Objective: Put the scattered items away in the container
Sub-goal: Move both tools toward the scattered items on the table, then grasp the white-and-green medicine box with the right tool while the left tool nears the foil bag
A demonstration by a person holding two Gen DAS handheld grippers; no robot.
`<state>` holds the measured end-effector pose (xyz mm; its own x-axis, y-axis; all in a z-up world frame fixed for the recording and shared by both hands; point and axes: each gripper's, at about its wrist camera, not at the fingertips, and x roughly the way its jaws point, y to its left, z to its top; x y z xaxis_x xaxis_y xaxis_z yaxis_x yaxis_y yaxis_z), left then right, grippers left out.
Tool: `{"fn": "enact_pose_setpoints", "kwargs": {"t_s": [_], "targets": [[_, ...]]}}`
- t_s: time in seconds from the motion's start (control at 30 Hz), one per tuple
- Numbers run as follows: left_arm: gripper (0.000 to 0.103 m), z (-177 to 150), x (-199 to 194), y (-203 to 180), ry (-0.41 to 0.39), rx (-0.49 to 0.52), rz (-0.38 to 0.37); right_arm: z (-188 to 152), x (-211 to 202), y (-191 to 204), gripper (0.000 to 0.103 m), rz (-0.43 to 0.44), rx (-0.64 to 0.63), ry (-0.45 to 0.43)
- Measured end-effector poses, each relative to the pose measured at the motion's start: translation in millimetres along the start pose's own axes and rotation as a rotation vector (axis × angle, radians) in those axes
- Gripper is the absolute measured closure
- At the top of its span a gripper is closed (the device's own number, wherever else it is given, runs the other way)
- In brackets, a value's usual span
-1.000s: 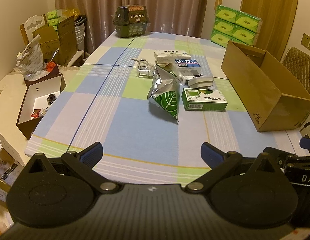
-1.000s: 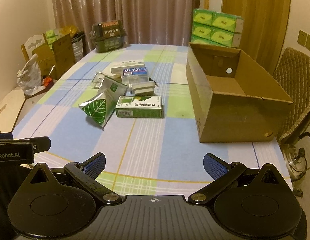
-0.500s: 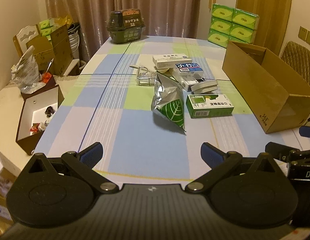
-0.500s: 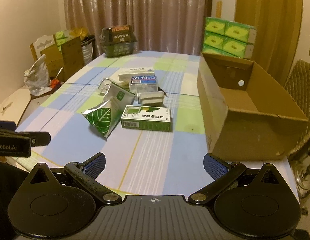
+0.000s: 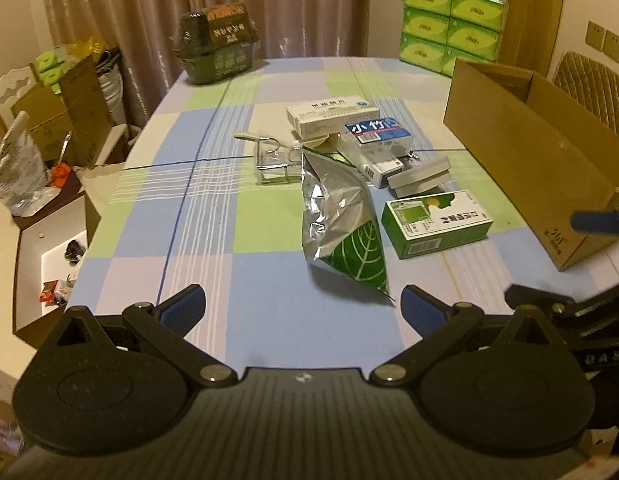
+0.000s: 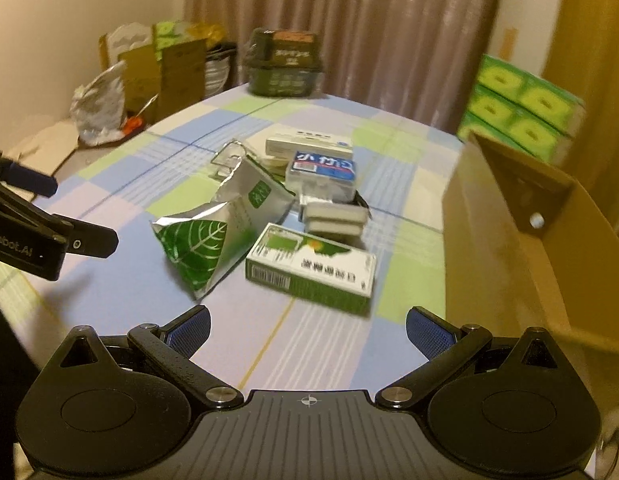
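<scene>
Both grippers hover low over the near edge of the tabletop [image 5: 181,216], their fingers spread wide and holding nothing. The left gripper [image 5: 303,308] faces a crumpled foil bag [image 5: 341,216] with a green leaf print; the bag's pointed lower corner lies just ahead of it and slightly toward its right finger. The right gripper [image 6: 307,326] looks straight at a green and white box [image 6: 311,270], which lies flat on the tabletop just beyond the fingers.

The box's long axis runs crosswise to the right gripper's fingers, roughly left to right, with its barcode side facing the camera. The box looks the likelier first pick, and the right gripper is the nearer one to it; its spread would have to span the box's short width from front to back, or the wrist would have to turn.

Behind these two items sits a loose heap: a blue-labelled pack [image 6: 323,168], a white carton [image 6: 307,144], flat grey pieces [image 6: 335,218] and a wire clip [image 5: 275,160]. The open cardboard box [image 6: 509,248] stands immediately to the right of the right gripper, apparently empty in the part that shows, so a carry from the green and white box would be short and rightward.
</scene>
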<state>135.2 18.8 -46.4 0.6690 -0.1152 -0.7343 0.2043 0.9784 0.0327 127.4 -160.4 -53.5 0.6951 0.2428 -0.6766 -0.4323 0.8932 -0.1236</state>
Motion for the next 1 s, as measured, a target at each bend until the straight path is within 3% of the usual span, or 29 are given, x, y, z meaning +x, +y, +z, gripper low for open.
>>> {"fn": "enact_pose_setpoints", "kwargs": {"t_s": [0.43,0.7,0.87,0.9,0.93,0.97,1.0], "targets": [[0.001,24,58,10,0.029,0.048,-0.06,25,107,-13,0.002,0.037,-0.346,0.086],[0.001,25,74,16,0.039,0.006,-0.085,39,148,-34,0.002,0.163,-0.303,0.174],[0.001,25,82,16,0.045,-0.001,-0.097,38,150,-42,0.002,0.202,-0.227,0.199],[0.001,25,82,16,0.047,-0.003,-0.097,38,148,-43,0.005,0.21,-0.205,0.204],[0.001,24,82,17,0.049,-0.005,-0.098,37,144,-43,0.02,0.21,-0.188,0.207],[0.001,24,83,17,0.05,-0.007,-0.096,36,140,-44,0.027,0.213,-0.168,0.219],[0.001,24,82,18,0.051,-0.01,-0.09,35,136,-45,0.03,0.213,-0.14,0.226]]}}
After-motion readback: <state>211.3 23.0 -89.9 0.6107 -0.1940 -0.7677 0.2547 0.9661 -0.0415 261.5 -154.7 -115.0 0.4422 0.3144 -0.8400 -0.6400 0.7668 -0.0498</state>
